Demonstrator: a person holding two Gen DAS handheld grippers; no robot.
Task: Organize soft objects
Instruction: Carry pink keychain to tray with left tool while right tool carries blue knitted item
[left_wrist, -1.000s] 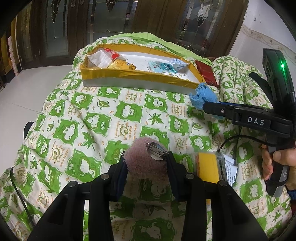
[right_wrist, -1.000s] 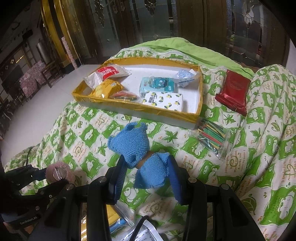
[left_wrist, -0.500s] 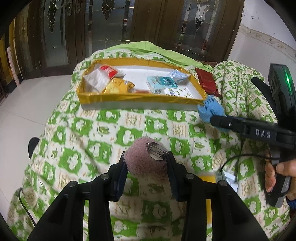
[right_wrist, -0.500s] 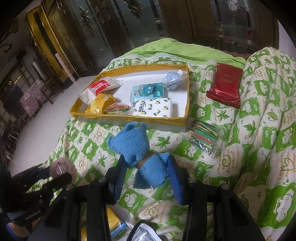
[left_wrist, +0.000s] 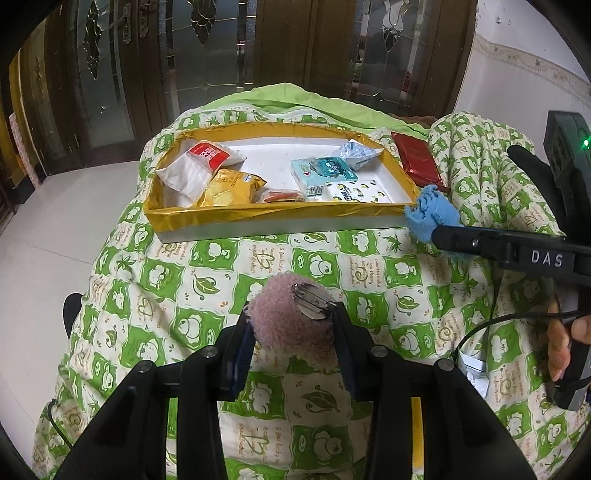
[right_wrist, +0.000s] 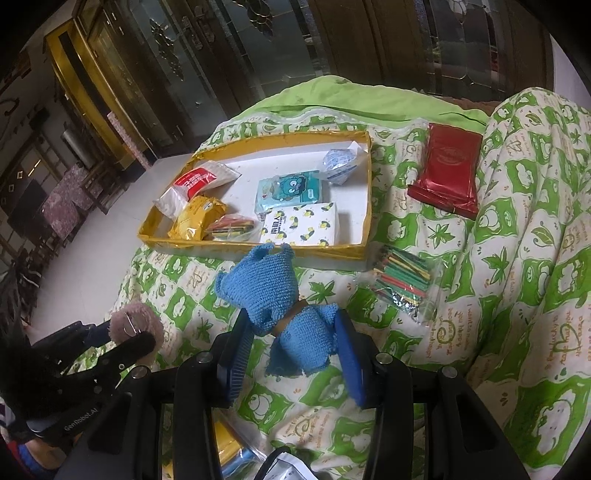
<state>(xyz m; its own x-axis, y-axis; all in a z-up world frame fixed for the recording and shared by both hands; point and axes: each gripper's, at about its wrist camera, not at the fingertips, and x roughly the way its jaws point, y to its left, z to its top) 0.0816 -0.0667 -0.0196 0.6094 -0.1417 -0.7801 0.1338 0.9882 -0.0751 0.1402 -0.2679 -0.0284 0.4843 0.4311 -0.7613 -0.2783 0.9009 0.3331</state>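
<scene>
Lettering "DAS" on right gripper (right_wrist: 291, 328), clamped on blue knit piece (right_wrist: 280, 302); left gripper (left_wrist: 291, 325) clamps pink plush (left_wrist: 284, 321).

My right gripper (right_wrist: 293, 343) clamps blue knitted toy (right_wrist: 273, 295) above green quilt (right_wrist: 517, 258). Gold-edged tray (right_wrist: 364, 206) ahead holds packets. Red pouch (right_wrist: 447, 173), colored-stick bag (right_wrist: 402, 280) right of tray. My left gripper (right_wrist: 136, 334) pinches pink plush (right_wrist: 147, 317).
</scene>
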